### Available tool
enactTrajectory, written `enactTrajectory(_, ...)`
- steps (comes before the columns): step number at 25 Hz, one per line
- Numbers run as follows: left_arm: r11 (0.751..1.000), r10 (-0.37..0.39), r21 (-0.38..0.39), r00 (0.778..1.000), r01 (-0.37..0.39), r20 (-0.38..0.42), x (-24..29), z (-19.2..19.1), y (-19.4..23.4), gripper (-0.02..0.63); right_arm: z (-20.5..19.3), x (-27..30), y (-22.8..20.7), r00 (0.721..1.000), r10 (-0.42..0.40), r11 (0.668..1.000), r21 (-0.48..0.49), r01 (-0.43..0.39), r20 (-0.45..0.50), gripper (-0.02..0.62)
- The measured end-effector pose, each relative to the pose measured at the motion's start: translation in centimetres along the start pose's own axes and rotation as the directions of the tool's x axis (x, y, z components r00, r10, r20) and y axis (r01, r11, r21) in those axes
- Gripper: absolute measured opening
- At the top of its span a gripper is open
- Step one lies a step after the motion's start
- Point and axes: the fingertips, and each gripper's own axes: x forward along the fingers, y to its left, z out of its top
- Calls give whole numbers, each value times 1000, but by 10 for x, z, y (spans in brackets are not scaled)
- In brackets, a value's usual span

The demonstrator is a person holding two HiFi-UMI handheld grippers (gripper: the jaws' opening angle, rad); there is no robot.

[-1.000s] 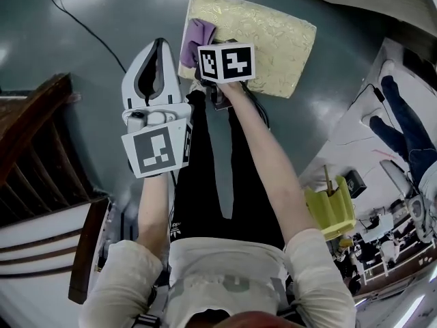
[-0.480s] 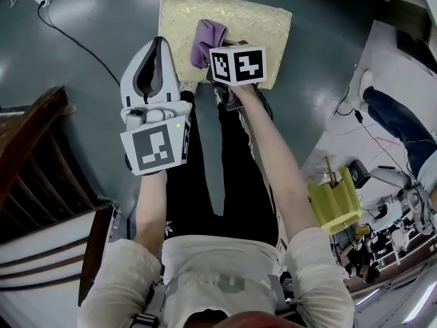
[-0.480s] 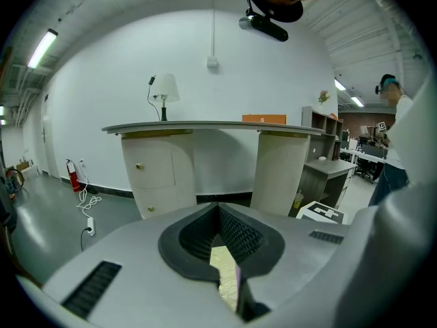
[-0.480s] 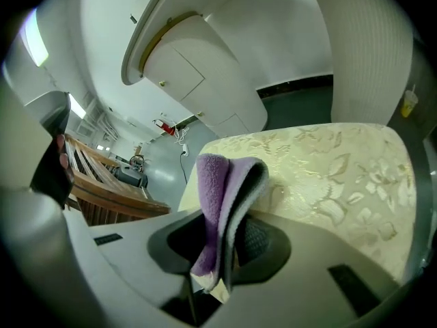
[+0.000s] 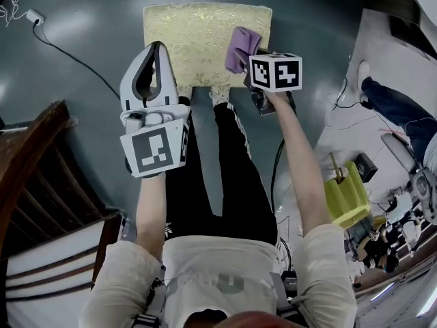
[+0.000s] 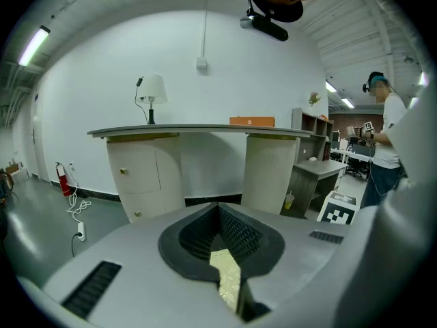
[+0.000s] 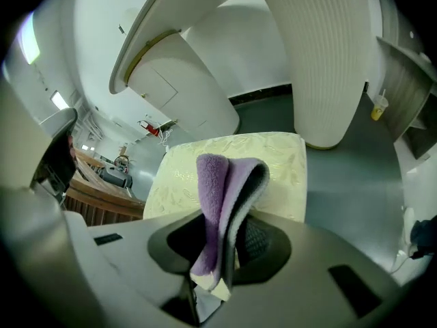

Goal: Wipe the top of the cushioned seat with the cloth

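Over seat's right near corner, your right gripper [image 7: 217, 255] pinches folded cloth [image 7: 222, 183]; can't tell whether cloth touches. Seat [image 5: 194, 36] lies long axis left-right, most of top stretching left and far of cloth. Left gripper [image 5: 156, 52], jaws pressed together, empty, hovers over near left edge. Right hand nearer; likely sweep leftward.

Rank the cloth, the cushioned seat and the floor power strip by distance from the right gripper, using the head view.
1. Purple cloth, clamped in the right gripper.
2. Cushioned seat, right under the cloth.
3. Power strip, on the floor, far top-left.
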Motion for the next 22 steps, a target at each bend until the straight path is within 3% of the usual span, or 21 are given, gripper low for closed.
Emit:
enactTrajectory(11,1000,-25,14,1000,25,5,4,2,-14,8,-9,-34,-56,996,-85,996,-3,85,-14,97)
enactTrajectory(22,999,-31,17,999,31,14,8,6,-17,8,-13,-42,-75,991,-131,991,16,131,-24,97)
